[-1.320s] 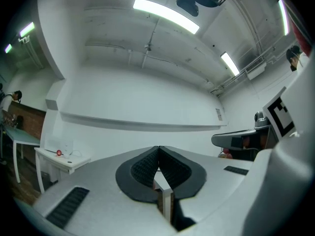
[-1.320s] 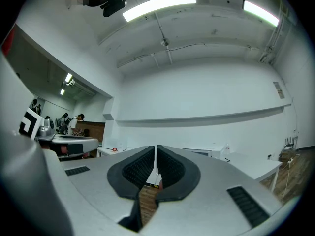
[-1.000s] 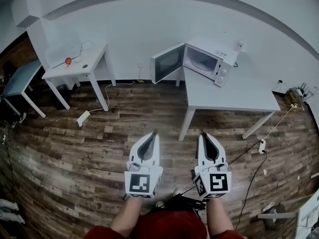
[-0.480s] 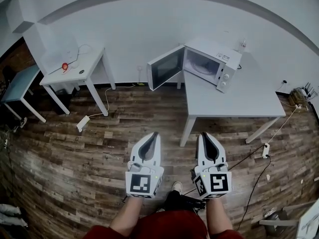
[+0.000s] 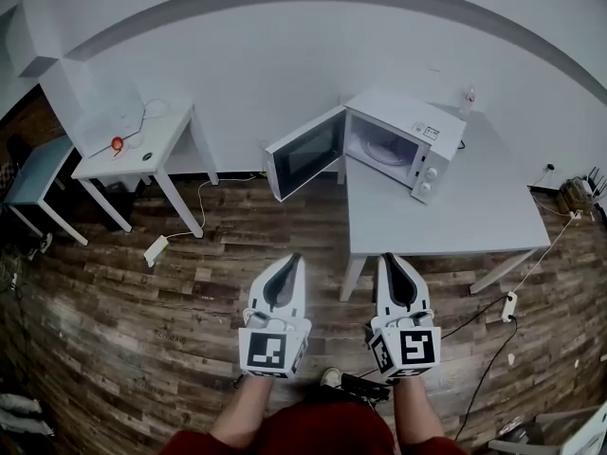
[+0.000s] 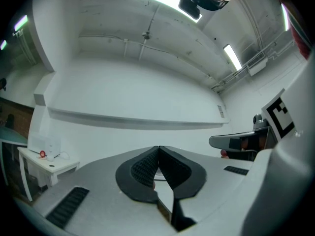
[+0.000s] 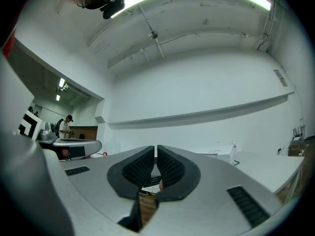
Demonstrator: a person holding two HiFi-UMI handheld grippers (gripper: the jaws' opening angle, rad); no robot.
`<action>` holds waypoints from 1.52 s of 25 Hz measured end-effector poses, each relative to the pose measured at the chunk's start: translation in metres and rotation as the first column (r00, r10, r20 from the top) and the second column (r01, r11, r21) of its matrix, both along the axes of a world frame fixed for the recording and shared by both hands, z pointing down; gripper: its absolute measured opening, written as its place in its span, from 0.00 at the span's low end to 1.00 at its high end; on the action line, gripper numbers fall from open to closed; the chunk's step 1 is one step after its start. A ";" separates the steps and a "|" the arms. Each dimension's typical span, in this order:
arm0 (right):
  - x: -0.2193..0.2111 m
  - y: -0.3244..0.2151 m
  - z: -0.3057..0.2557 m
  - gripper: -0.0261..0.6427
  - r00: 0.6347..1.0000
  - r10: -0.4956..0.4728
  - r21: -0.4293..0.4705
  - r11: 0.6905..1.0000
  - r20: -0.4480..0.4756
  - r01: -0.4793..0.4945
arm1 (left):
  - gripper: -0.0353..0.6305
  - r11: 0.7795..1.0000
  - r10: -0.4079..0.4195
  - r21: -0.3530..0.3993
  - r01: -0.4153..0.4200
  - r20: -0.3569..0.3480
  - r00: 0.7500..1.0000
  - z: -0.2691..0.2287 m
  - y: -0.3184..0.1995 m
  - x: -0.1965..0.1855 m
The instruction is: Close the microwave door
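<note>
Microwave [image 5: 403, 150]: white, standing at the far left corner of a white desk [image 5: 455, 216] against the wall. Its door [image 5: 305, 154] hangs wide open, swung out to the left past the desk's edge over the wooden floor [image 5: 142, 301], and the cavity is exposed. A small bottle [image 5: 469, 98] stands on the desk behind the microwave. Left tool [image 5: 292, 257] and right tool [image 5: 389, 257]: held side by side above the floor, near the desk's front edge and well apart from the door, both pointing toward the wall. Left tool jaws are pressed together at the tips and empty. Right tool jaws are together but for a thin slit, with nothing between them. Far left: a smaller white desk [image 5: 166, 140] carrying a red object [image 5: 118, 143]. A power strip [image 5: 156, 249] lies on the floor beside it.
</note>
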State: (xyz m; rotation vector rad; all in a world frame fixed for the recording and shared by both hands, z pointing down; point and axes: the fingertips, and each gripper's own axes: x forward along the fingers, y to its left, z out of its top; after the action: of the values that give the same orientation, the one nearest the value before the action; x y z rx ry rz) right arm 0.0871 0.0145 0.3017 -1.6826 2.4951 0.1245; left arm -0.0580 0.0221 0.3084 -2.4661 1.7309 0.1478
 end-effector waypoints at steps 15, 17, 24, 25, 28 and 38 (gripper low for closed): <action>0.010 -0.103 0.012 0.10 0.998 -0.056 -0.026 0.998 0.022 0.057 | 0.09 0.998 -0.061 -0.002 0.061 -0.009 0.998 0.001 -0.096 0.007; 0.003 -0.115 0.016 0.10 0.998 -0.061 -0.023 0.998 0.019 0.062 | 0.09 0.998 -0.064 -0.004 0.064 0.009 0.998 0.009 -0.108 0.000; -0.025 -0.165 0.025 0.10 0.999 -0.041 -0.032 0.999 0.011 0.041 | 0.09 0.998 -0.056 -0.019 0.056 -0.013 0.998 0.019 -0.162 -0.031; -0.030 -0.173 0.027 0.10 0.999 -0.037 -0.039 0.999 0.011 0.038 | 0.09 0.998 -0.053 -0.024 0.052 -0.015 0.999 0.021 -0.171 -0.035; -0.045 -0.200 0.037 0.10 0.999 -0.034 -0.062 0.998 -0.001 0.034 | 0.09 0.998 -0.047 -0.036 0.047 -0.010 0.999 0.029 -0.197 -0.047; -0.103 -0.278 0.075 0.10 0.998 -0.064 -0.145 0.988 -0.016 0.061 | 0.09 0.997 -0.025 -0.068 0.026 0.005 1.000 0.063 -0.269 -0.093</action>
State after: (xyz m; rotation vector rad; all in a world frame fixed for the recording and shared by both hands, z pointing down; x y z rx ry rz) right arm -0.0160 -0.2632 0.3766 -1.6597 2.6270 -0.0460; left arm -0.1514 -0.2467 0.3718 -2.4879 1.7940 0.0831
